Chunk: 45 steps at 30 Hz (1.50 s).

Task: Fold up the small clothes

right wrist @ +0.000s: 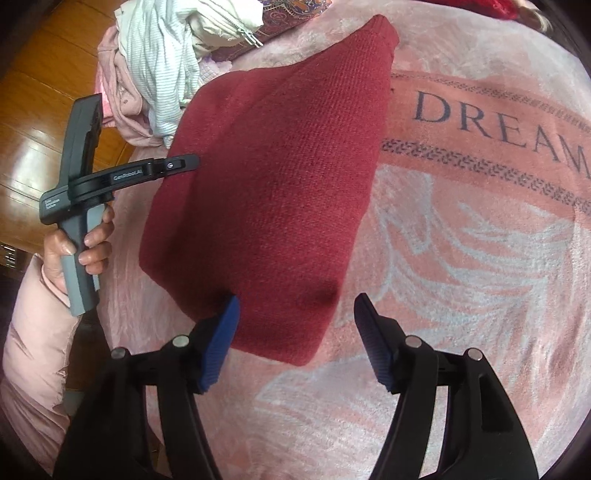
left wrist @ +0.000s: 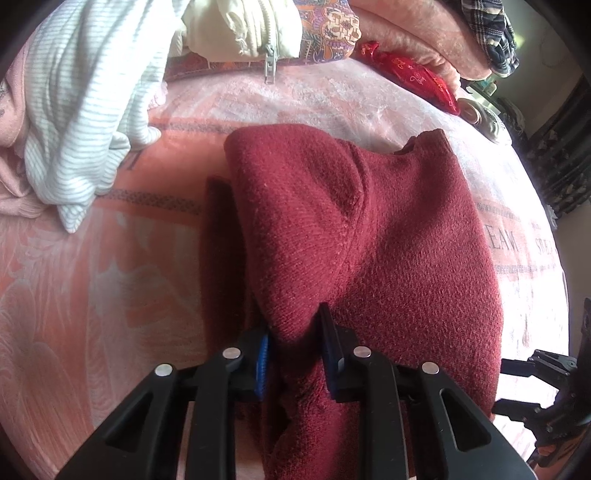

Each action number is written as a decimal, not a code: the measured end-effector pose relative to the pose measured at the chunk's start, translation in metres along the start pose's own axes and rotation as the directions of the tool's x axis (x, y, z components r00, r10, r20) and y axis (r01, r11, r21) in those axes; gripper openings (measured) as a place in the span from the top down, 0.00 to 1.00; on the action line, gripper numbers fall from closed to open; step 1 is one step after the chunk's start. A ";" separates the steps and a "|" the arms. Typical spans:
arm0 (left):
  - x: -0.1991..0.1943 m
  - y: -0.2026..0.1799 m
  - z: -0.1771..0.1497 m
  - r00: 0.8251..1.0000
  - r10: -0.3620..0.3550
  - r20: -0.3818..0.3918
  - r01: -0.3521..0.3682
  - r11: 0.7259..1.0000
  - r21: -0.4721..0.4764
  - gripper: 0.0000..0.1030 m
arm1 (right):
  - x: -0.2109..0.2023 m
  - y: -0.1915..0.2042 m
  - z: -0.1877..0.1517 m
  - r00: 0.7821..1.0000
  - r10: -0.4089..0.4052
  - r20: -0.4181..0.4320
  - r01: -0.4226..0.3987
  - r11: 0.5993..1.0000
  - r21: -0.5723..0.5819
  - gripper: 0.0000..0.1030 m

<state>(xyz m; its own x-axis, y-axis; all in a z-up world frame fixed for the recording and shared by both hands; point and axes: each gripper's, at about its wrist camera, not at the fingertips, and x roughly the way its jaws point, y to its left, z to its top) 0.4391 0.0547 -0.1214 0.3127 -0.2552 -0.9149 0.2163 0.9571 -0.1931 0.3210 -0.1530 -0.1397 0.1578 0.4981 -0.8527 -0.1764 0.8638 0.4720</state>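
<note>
A dark red knit garment [left wrist: 369, 236] lies folded on the pink blanket; it also shows in the right wrist view [right wrist: 273, 184]. My left gripper [left wrist: 295, 343] is shut on the near edge of the red garment, with a bunched fold of it between the blue pads. In the right wrist view the left gripper [right wrist: 184, 162] reaches the garment's left edge, held by a hand. My right gripper [right wrist: 295, 325] is open and empty, its jaws wide apart over the garment's near corner.
A pile of clothes lies at the far left: a striped white garment [left wrist: 85, 92] and a cream zipped one [left wrist: 243, 33]. A red pouch [left wrist: 413, 77] lies at the back. The pink blanket [right wrist: 461, 258] reads DREAM. A wooden floor [right wrist: 33, 122] lies beyond the bed edge.
</note>
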 end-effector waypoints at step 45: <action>-0.018 0.004 -0.097 0.999 -0.002 -0.035 -0.001 0.996 -0.093 0.69 | 0.032 0.022 -0.020 0.970 -0.235 0.068 0.240 0.967 -0.082 0.65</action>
<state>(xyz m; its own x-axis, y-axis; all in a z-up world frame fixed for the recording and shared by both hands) 0.3445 0.0761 -0.1395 0.2796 -0.2523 -0.9264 0.1293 0.9660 -0.2240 0.3029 -0.1198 -0.1609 0.2604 0.2855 -0.9223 -0.2127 0.9488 0.2337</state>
